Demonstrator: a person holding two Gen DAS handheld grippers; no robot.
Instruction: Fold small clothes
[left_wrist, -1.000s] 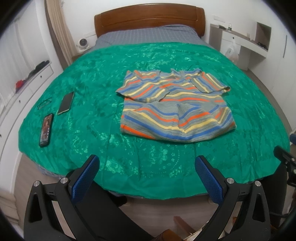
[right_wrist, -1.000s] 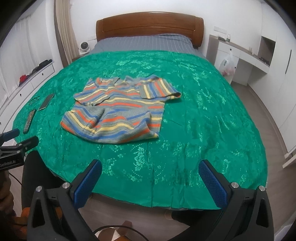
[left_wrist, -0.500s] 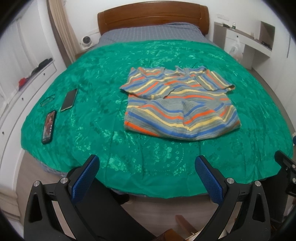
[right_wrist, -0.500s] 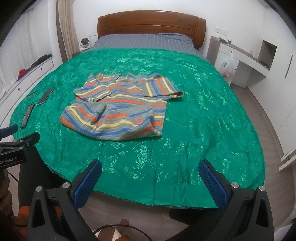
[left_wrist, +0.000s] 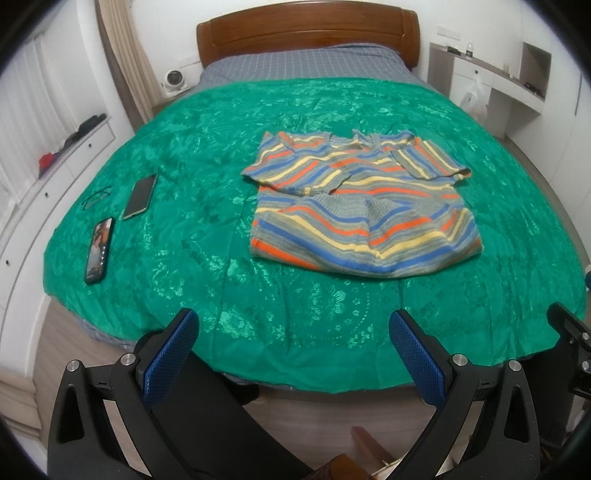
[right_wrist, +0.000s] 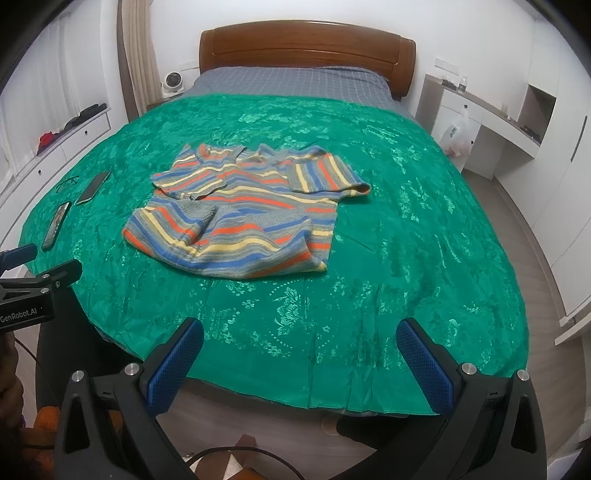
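Striped shirt on green bedspread

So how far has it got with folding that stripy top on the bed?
Partly done, it seems: the striped top lies on the green bedspread with both sleeves turned in over its body. Nothing is in hand right now: the left claw and right claw are both open, held back near the foot of the bed, apart from the top. Folding the body smaller probably remains.

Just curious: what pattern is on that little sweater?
Stripes of blue, orange, yellow and grey on the sweater; clearest from the left wrist.
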